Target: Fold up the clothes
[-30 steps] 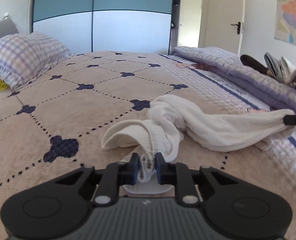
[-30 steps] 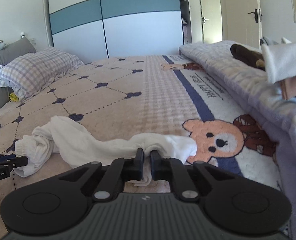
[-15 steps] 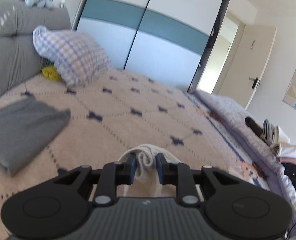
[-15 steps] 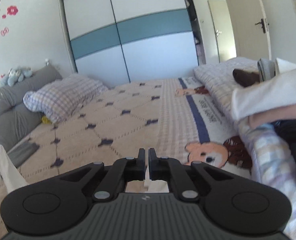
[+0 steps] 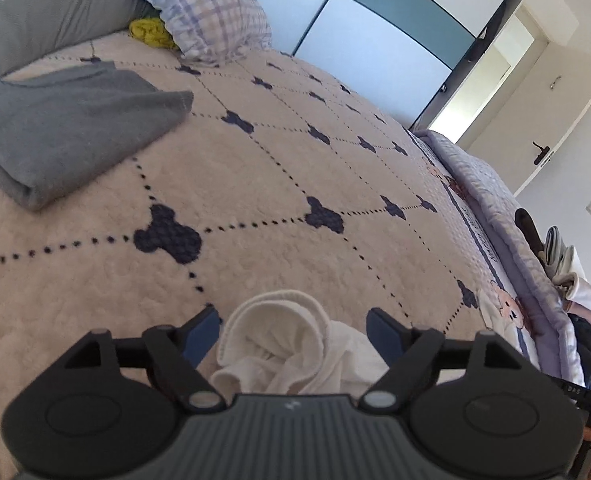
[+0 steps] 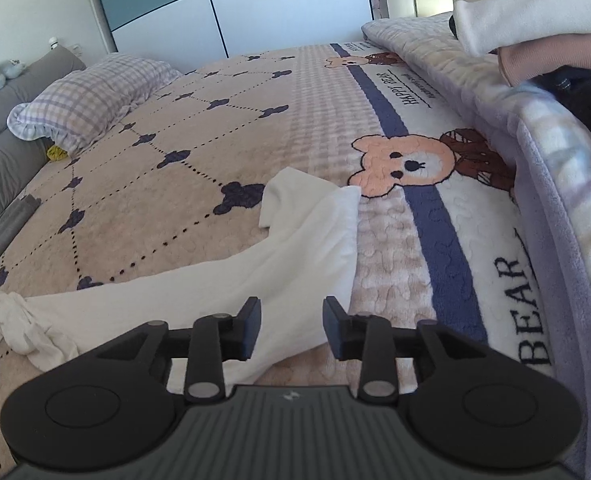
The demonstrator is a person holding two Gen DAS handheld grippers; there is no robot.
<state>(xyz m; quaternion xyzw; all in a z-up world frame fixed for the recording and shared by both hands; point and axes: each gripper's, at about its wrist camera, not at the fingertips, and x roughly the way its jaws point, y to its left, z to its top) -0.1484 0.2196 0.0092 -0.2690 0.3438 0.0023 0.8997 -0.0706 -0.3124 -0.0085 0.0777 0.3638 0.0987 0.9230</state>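
Note:
A white garment (image 6: 295,236) lies stretched across the beige quilted bedspread (image 6: 215,152). Its bunched ribbed end (image 5: 287,344) lies on the bed between the jaws of my left gripper (image 5: 293,330), which is open and not holding it. My right gripper (image 6: 291,328) is open too, with the garment's other end lying flat under and just ahead of its jaws. The bunched end also shows at the far left of the right wrist view (image 6: 11,320).
A folded grey garment (image 5: 67,128) lies at the left of the bed, near a checked pillow (image 5: 203,12) and a yellow item (image 5: 151,32). A rolled lilac blanket (image 6: 555,152) with a pile of clothes (image 6: 535,28) runs along the right side.
Both grippers held the white garment lifted off the bed; now it lies spread on the bedspread and both grippers have opened and let go of it.

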